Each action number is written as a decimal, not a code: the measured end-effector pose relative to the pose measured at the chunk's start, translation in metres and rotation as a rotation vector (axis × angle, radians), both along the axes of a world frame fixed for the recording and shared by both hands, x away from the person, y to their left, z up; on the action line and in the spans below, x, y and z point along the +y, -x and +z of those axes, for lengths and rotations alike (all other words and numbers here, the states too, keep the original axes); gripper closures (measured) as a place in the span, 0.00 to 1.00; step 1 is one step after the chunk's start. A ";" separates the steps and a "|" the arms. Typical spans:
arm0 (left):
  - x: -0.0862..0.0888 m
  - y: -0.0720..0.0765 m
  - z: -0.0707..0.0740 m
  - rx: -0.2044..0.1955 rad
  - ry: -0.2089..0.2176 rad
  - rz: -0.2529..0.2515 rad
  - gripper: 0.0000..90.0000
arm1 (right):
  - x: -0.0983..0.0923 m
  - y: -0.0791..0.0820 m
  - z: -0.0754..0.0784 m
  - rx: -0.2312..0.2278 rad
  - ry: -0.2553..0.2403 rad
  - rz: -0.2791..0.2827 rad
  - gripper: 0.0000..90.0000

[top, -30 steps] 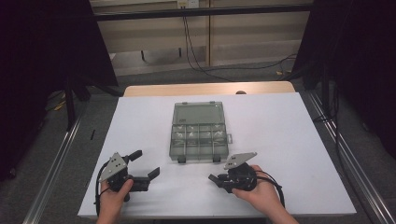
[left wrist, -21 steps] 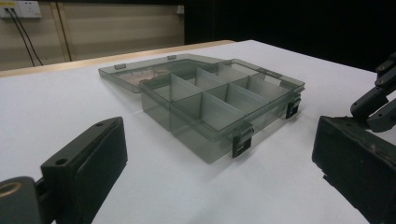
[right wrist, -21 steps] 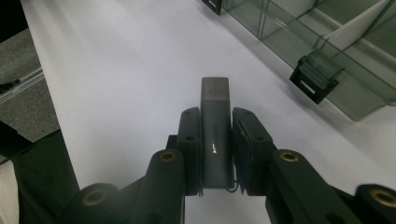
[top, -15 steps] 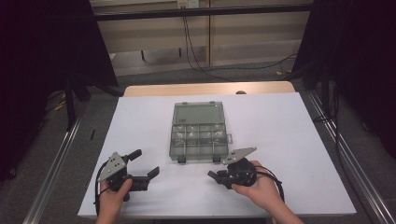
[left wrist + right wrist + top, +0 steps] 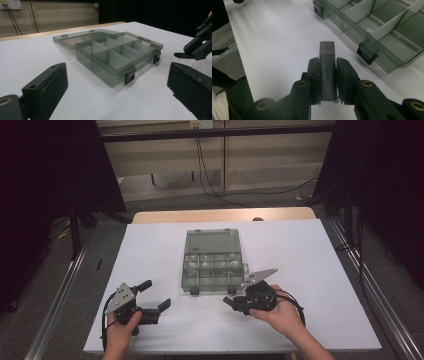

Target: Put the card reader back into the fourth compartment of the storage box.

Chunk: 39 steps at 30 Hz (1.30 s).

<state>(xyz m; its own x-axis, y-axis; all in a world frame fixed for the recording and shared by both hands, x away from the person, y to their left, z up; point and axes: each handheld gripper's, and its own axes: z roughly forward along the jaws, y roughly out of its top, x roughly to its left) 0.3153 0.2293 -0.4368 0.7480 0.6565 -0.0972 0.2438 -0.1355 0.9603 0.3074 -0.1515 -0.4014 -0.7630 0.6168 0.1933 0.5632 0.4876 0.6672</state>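
Observation:
A smoky clear compartment box [image 5: 212, 265] lies open mid-table, its lid [image 5: 211, 241] flat behind it and its dividers bare. My right gripper [image 5: 231, 301] sits just in front of the box's right front latch, shut on a small grey block [image 5: 327, 50] that sticks out past the jaws. The box's corner latch [image 5: 367, 53] is close on that side. My left gripper [image 5: 156, 295] rests open near the front left, jaws wide [image 5: 117, 92], aimed at the box [image 5: 117, 53]. The right gripper [image 5: 182, 53] shows at that view's right edge.
The white table top [image 5: 310, 250] has free room on both sides of the box. A wooden strip [image 5: 225, 215] runs along its far edge. Metal rails [image 5: 370, 285] flank the table, and cables [image 5: 210, 165] lie on the floor beyond.
My right hand has carried the gripper and its grey block a little forward, closer to the box's front edge. The left gripper has stayed put.

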 end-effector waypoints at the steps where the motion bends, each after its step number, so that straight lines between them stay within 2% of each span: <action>1: 0.000 0.000 0.000 0.000 0.000 -0.001 0.04 | 0.000 -0.001 0.001 0.000 0.002 0.000 0.82; 23: 0.003 0.000 -0.001 0.004 0.023 0.002 0.03 | 0.005 -0.014 0.017 -0.005 -0.005 0.008 0.82; 28: 0.005 0.000 -0.001 0.010 0.048 0.007 0.03 | 0.006 -0.017 0.021 -0.011 -0.002 0.005 0.82; 39: 0.006 0.002 0.000 -0.005 0.062 -0.005 0.03 | 0.004 -0.024 0.025 -0.015 -0.005 -0.012 0.82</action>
